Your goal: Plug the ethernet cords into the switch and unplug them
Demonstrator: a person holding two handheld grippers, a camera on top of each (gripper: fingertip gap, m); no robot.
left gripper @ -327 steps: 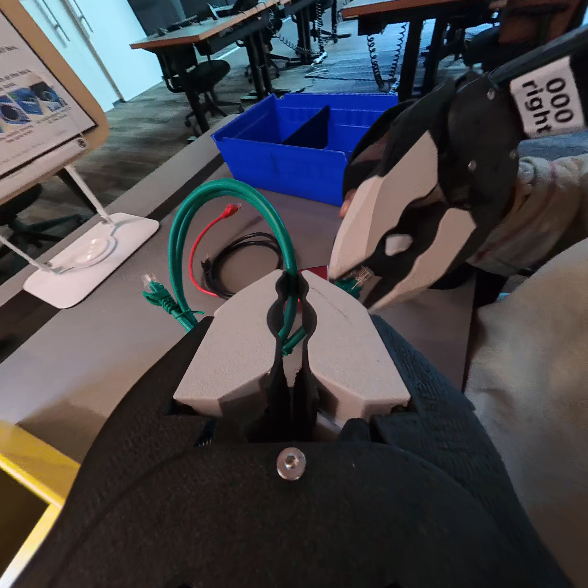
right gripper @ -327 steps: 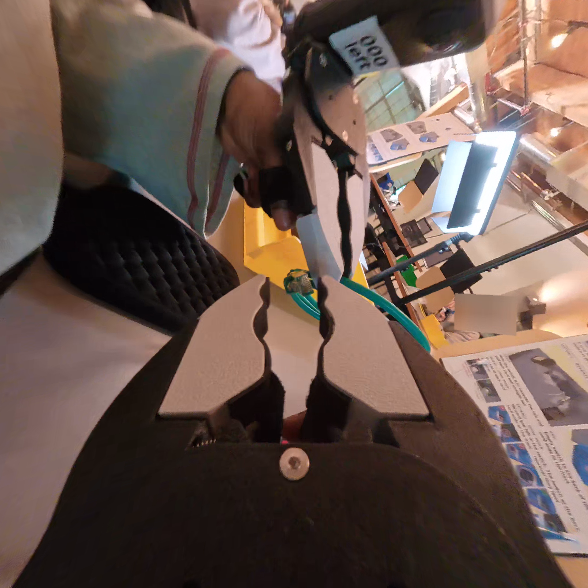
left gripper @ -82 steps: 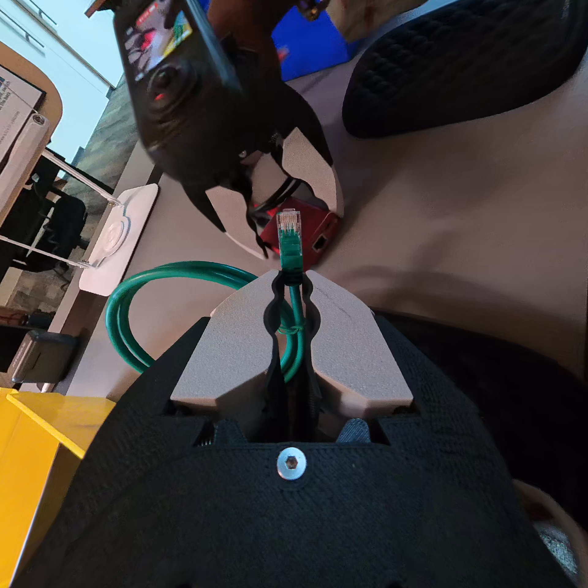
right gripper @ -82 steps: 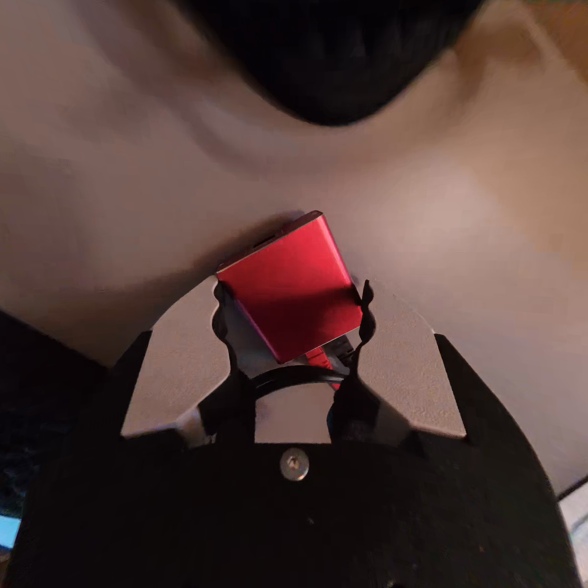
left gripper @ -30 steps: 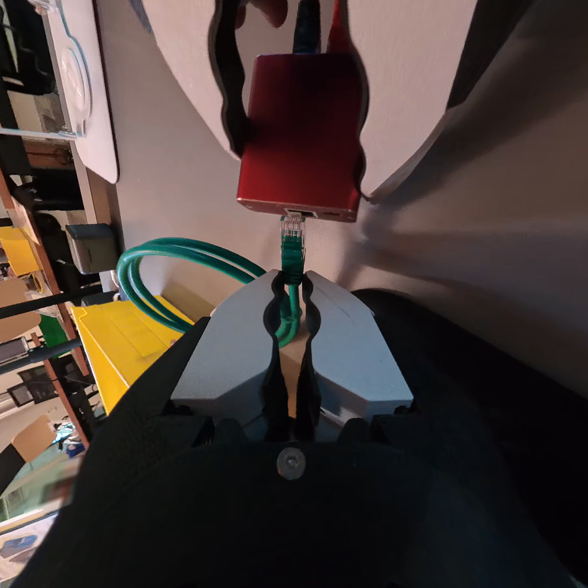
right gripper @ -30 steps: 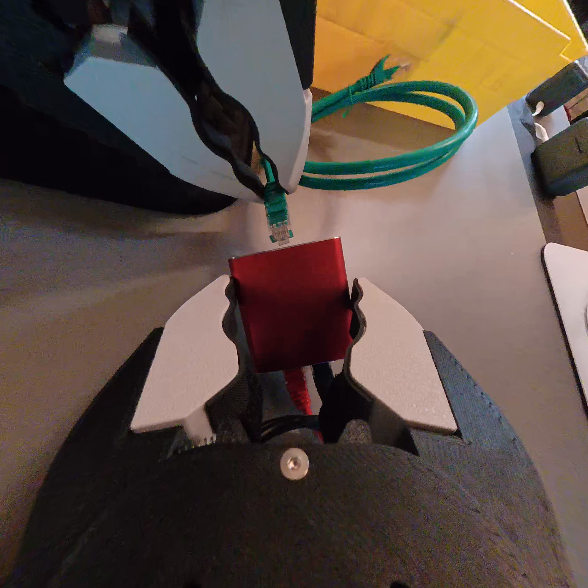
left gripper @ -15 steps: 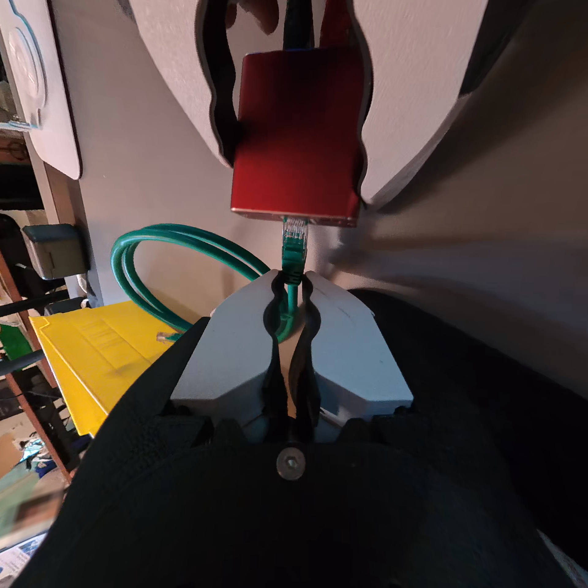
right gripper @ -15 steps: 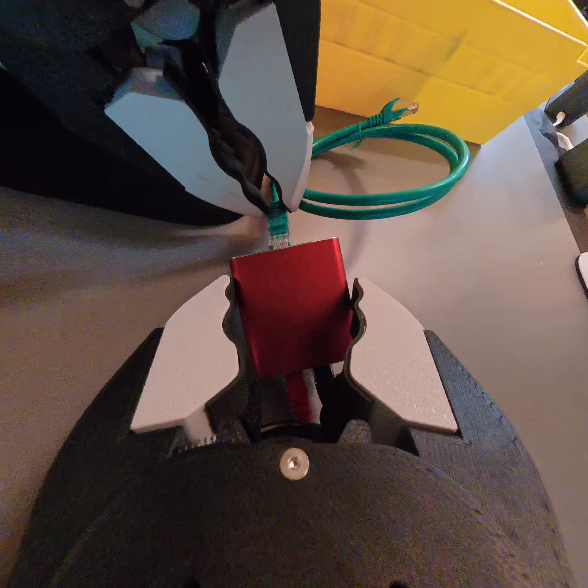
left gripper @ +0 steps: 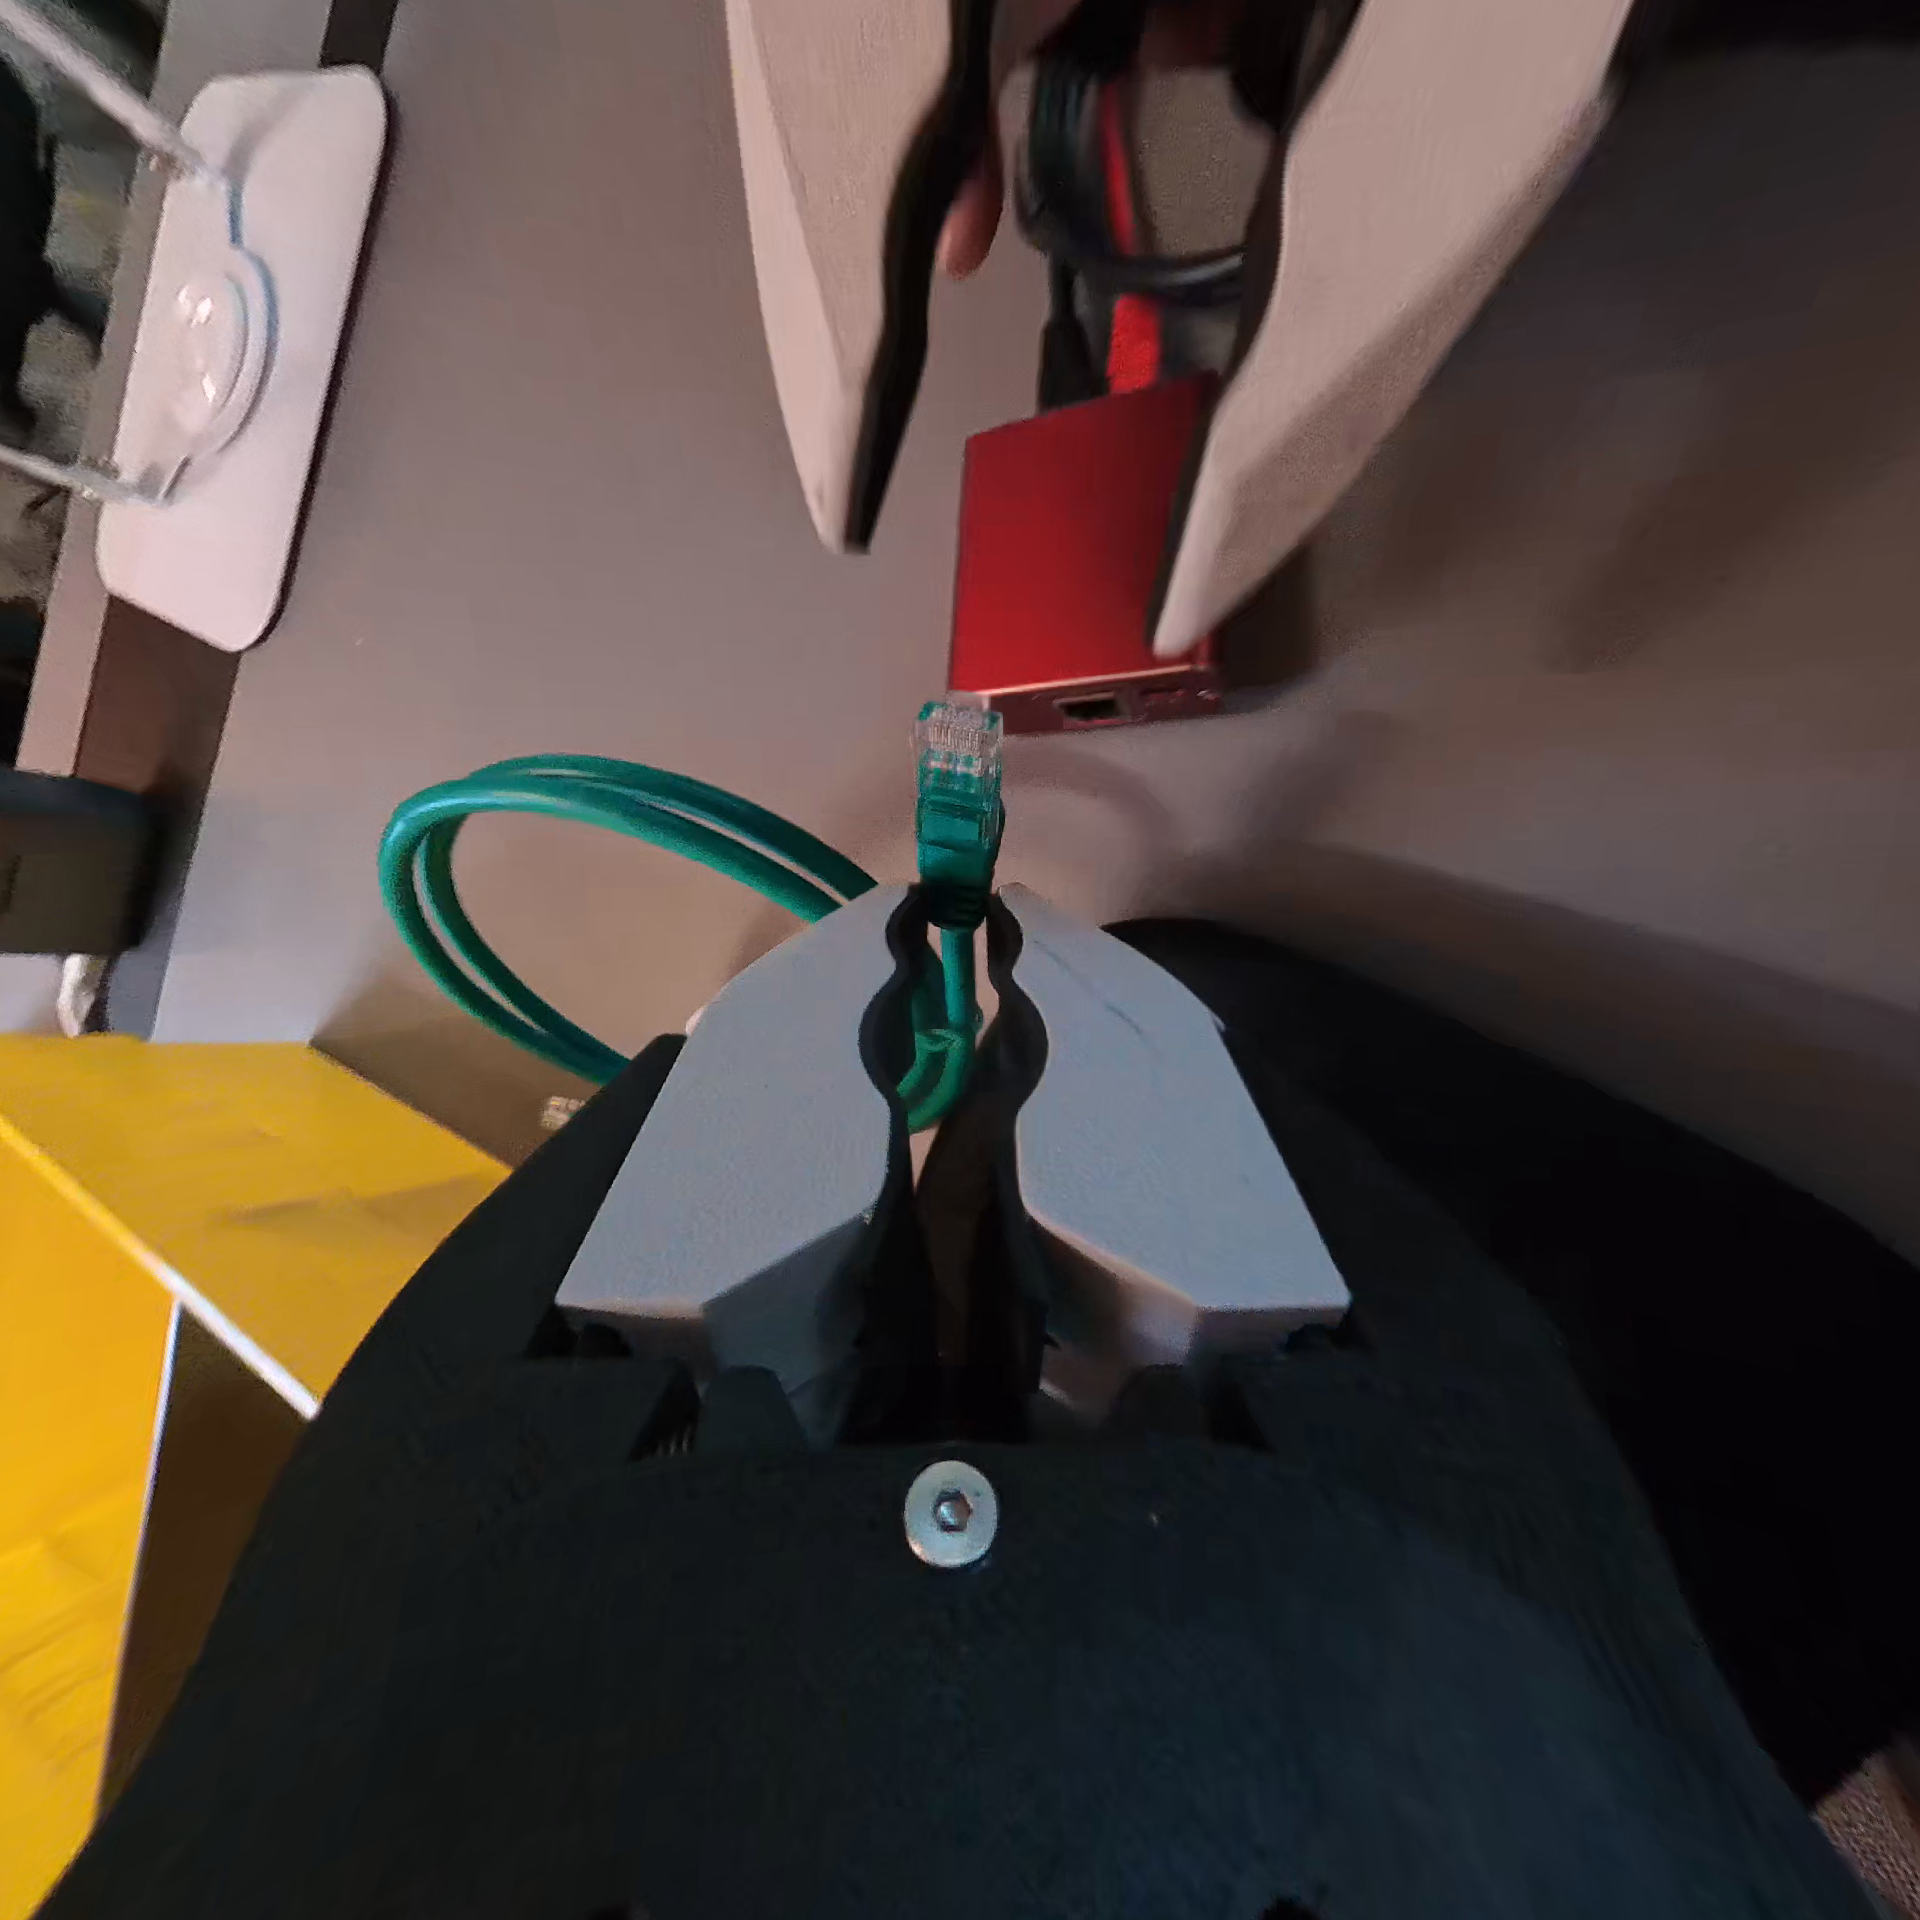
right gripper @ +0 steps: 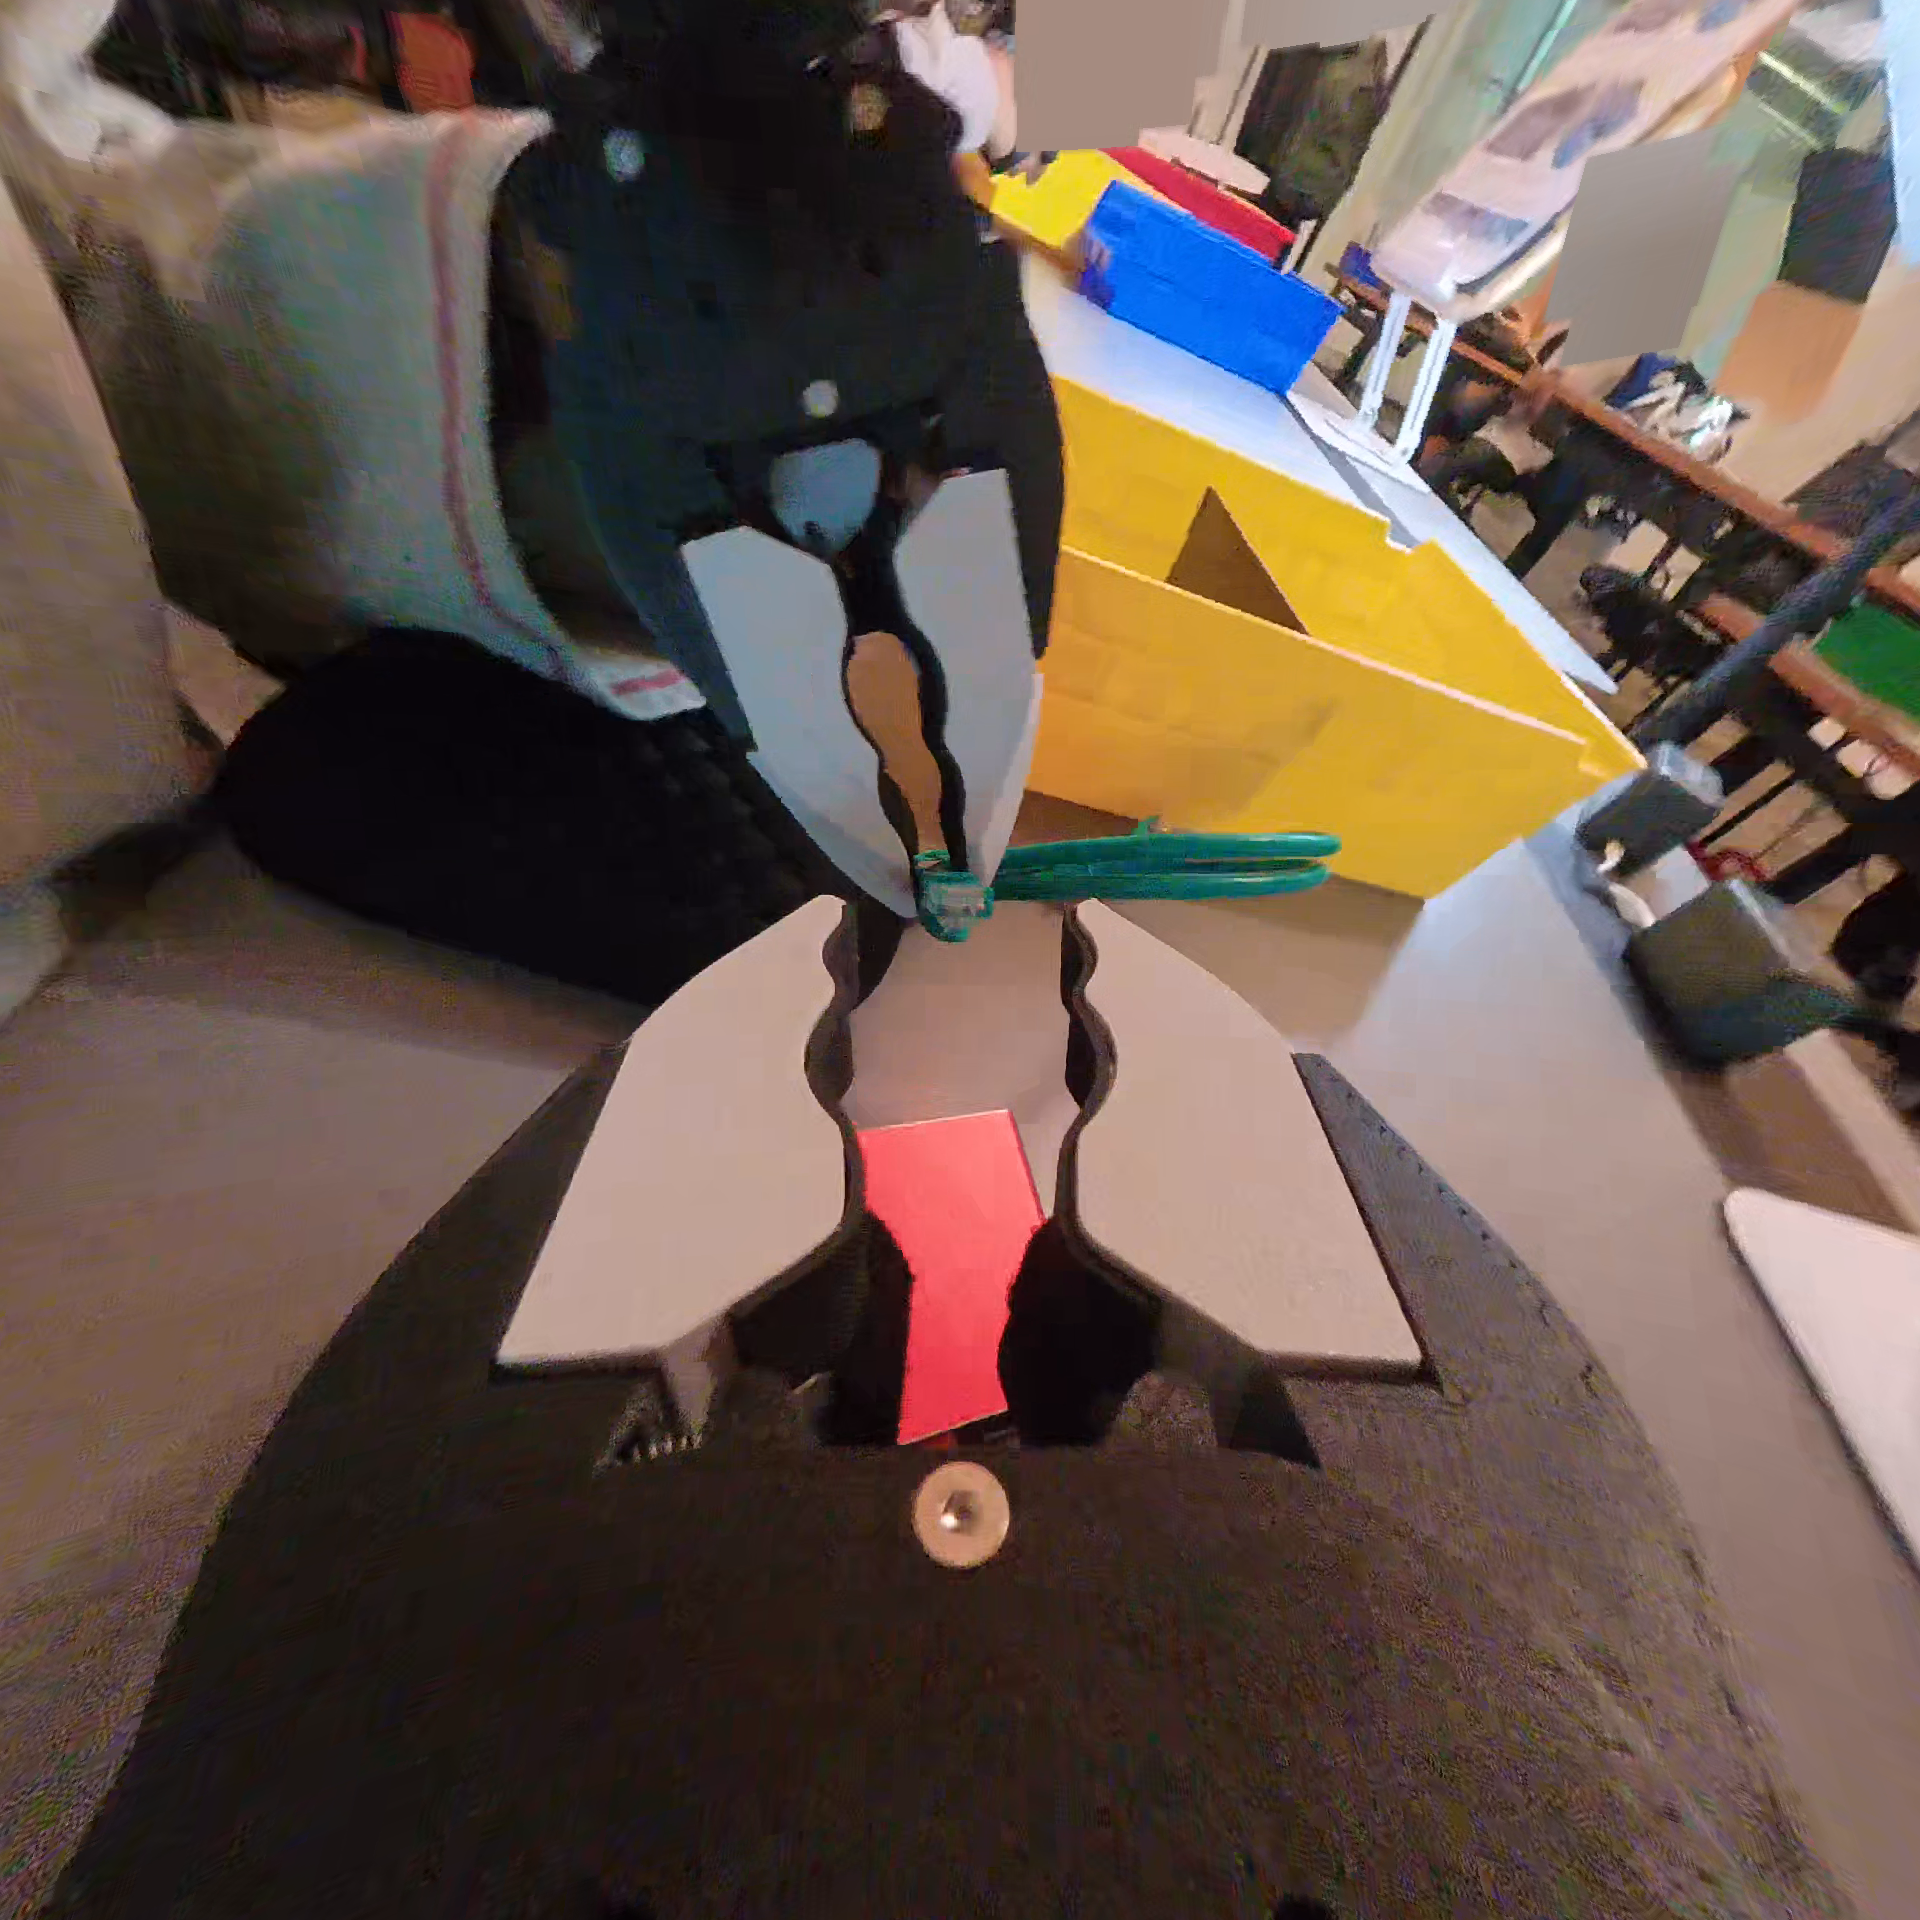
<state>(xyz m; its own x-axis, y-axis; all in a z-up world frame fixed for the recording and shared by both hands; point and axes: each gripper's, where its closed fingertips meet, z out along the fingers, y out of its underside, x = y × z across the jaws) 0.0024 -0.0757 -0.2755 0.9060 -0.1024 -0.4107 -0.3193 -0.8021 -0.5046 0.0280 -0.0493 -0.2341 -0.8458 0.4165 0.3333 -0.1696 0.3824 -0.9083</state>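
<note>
Left tongs [left gripper: 954, 914]: clamped on the green ethernet cord [left gripper: 582, 821] just behind its plug [left gripper: 956, 774], centre of frame. Plug: clear tip pointing up-frame, long axis in line with the fingers, just short of the red switch [left gripper: 1060, 551] and offset left of its port; not inserted. Cord slack: looped at left of frame over the bench [left gripper: 582, 436], beside the yellow bin [left gripper: 156, 1174]. Right tongs [right gripper: 961, 925]: spread apart, straddling the switch without contact. Switch: flat on the bench, port face toward lower frame, red and black cords already at its far end. Handling estimate: cord light and springy, plug rigid with a fragile latch tab; switch light, smooth, prone to sliding. Recommended hold: boot behind the plug; switch by its side walls.
</note>
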